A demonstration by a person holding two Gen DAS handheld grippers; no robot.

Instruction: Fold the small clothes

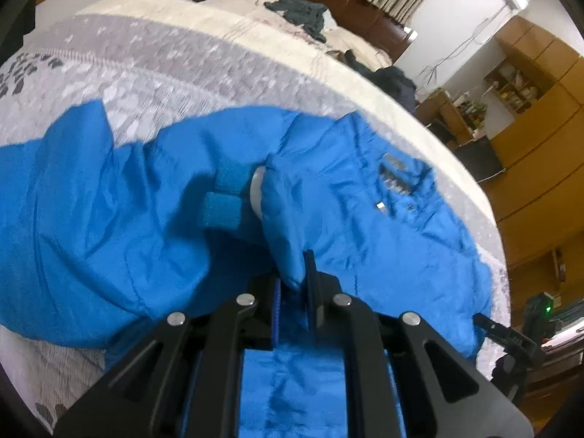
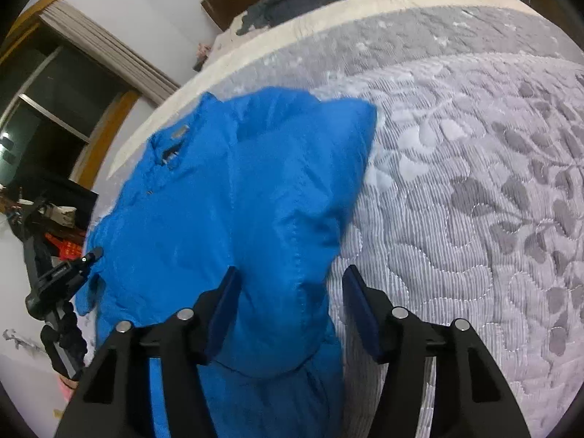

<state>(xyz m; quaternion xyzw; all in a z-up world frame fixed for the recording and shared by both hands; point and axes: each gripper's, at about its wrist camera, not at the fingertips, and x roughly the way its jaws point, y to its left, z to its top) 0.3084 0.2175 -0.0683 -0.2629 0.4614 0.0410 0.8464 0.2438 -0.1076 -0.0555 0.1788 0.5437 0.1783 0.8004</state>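
While the left wrist view looks along its own fingers, the left gripper [image 1: 294, 284] shows its jaws drawn close together with a ridge of the blue jacket [image 1: 153, 219] pinched between them, so it has a firm hold on the fabric. The garment lies spread across the quilted bedspread [image 1: 153, 62], puffy and creased, with a small chest label [image 1: 398, 179] facing up on the far half. Two blue foam-like pads [image 1: 222, 200] of another tool sit ahead against the cloth; whether they press on it I cannot tell. Dark clothes [image 1: 299, 11] lie well apart near the headboard. A black tripod [image 1: 511, 339] stands just beside the bed's edge.

From the right wrist view, the right gripper [image 2: 288, 314] stands wide open, its two blue-padded fingers [image 2: 222, 314] straddling a raised fold of the jacket [image 2: 233, 200] without closing on it. The jacket rests on the patterned bedspread [image 2: 474, 189], bunched toward the left, one flap standing up and tilted.

By my judgement the fold is mid-way: one side is lifted by the left tool, while the right is placed to take its own grip. The next move likely calls for the right jaws to close on the raised fold, then both tools to carry the cloth across together, keeping the slippery, padded layers from sliding apart.
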